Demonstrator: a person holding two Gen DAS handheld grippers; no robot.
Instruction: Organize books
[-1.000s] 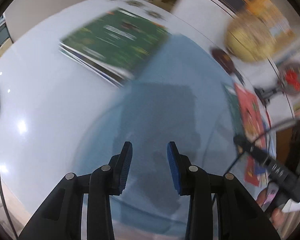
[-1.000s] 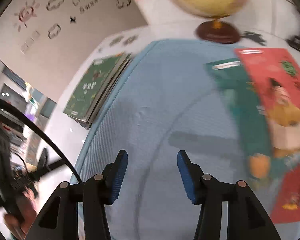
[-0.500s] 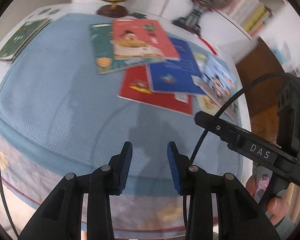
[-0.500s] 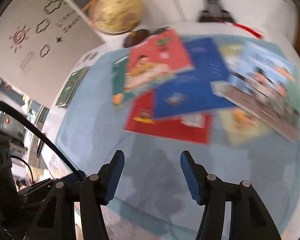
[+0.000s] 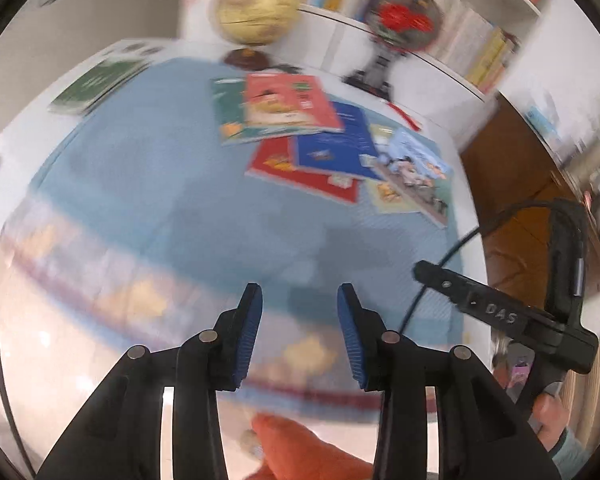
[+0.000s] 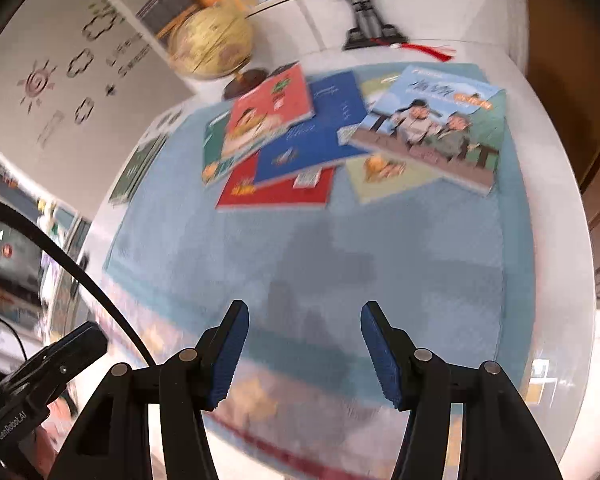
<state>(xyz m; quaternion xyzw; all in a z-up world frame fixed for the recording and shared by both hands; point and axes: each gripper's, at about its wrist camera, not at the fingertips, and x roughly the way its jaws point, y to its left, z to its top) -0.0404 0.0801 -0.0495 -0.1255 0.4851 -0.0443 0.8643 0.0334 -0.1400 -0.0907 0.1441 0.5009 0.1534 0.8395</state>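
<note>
Blue cloth [image 5: 148,200] covers most of the white worktop [image 5: 16,128] in the left wrist view. A loose spread of books lies on the far half of the cloth: a red-orange book [image 5: 288,104] overlaps a green book [image 5: 230,116], a blue book [image 5: 332,142] lies on a red book [image 5: 300,168], and a pale blue picture book [image 5: 416,168] overlaps a yellowish book [image 5: 388,196] at the right end. Well apart, at the far left edge of the cloth, lies a dark green stack [image 5: 96,84]. Behind the books stand a globe [image 5: 256,12] and a red ornament [image 5: 404,20] on a black stand, with a bookshelf [image 5: 480,40] beyond. The left tool [image 5: 300,320] hangs over the near edge of the cloth with its jaws opening and nothing between them. At the right a hand [image 5: 552,420] grips the black handle of the right tool.

From the right wrist the same spread shows: the red-orange book [image 6: 272,116], green book [image 6: 214,148], blue book [image 6: 312,132], red book [image 6: 276,192], picture book [image 6: 436,120] and yellowish book [image 6: 384,176]. The green stack [image 6: 138,168] lies at the left rim of the cloth [image 6: 340,256], and the globe [image 6: 212,44] stands behind. The right tool [image 6: 304,344] hangs over bare cloth near the front edge, jaws parted wider and empty.
</note>
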